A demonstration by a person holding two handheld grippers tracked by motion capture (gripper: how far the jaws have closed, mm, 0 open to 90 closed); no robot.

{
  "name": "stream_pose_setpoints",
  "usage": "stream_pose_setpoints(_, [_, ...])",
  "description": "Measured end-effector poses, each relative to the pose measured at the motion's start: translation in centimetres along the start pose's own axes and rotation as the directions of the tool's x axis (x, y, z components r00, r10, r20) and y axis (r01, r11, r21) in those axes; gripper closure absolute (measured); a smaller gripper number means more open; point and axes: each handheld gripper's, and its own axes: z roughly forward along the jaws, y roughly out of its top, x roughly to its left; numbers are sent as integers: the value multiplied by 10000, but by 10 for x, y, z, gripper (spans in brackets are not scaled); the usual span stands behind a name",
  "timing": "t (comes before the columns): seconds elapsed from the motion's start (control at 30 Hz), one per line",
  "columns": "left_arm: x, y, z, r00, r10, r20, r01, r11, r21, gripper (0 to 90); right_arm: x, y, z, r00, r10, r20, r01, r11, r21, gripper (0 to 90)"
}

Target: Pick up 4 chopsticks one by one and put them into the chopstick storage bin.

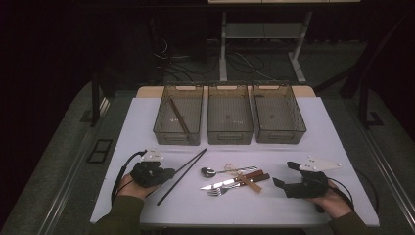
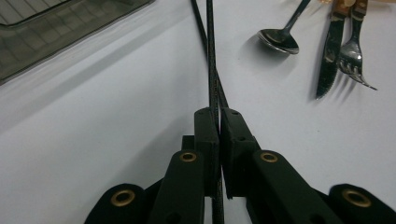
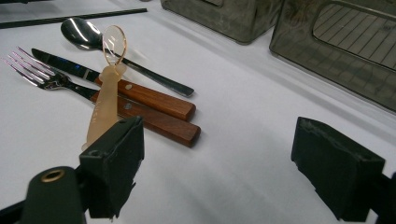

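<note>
The white table (image 1: 293, 147) carries three wire-mesh baskets (image 1: 230, 120) in a row, well beyond both sets of jaws. The left basket (image 1: 178, 120) holds one dark chopstick (image 1: 179, 116) lying aslant.

The right gripper (image 1: 286, 176) rests on the table at the right, its jaws spread wide with nothing between them. Just beyond its left jaw lies the cutlery: a knife (image 3: 116, 86) and a fork (image 3: 93, 93), both with wooden handles, side by side and touching, and a steel spoon (image 3: 84, 35) past them. A small translucent amber spoon (image 3: 106, 98) lies across the two wooden handles, its bowl propped upward. Faint lettering runs along its handle, too blurred to read; no other writing shows.

The left gripper (image 2: 218, 116) has its jaws pressed together, pinching a black chopstick (image 2: 211, 56) near one end; the stick runs straight out ahead of the jaws. A second black chopstick (image 2: 198, 23) lies on the table right beside it, crossing beneath it just in front of the jaw tips.
</note>
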Motion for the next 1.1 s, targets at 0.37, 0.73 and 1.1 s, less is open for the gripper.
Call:
stream_pose_setpoints(0.37, [-6,9,-6,9996,271,64,-270,9995,-160,857,0,0,0,10000,0,-11,0,10000,0,173])
stream_pose_setpoints(0.73, [-4,20,-11,9988,470,95,-464,9976,-509,857,0,0,2,10000,-36,-14,36,10000,34,173])
stream_pose_setpoints(1.1, [-2,32,-11,9983,535,214,-514,9945,-916,857,0,0,3,10000,-27,-25,27,10000,88,172])
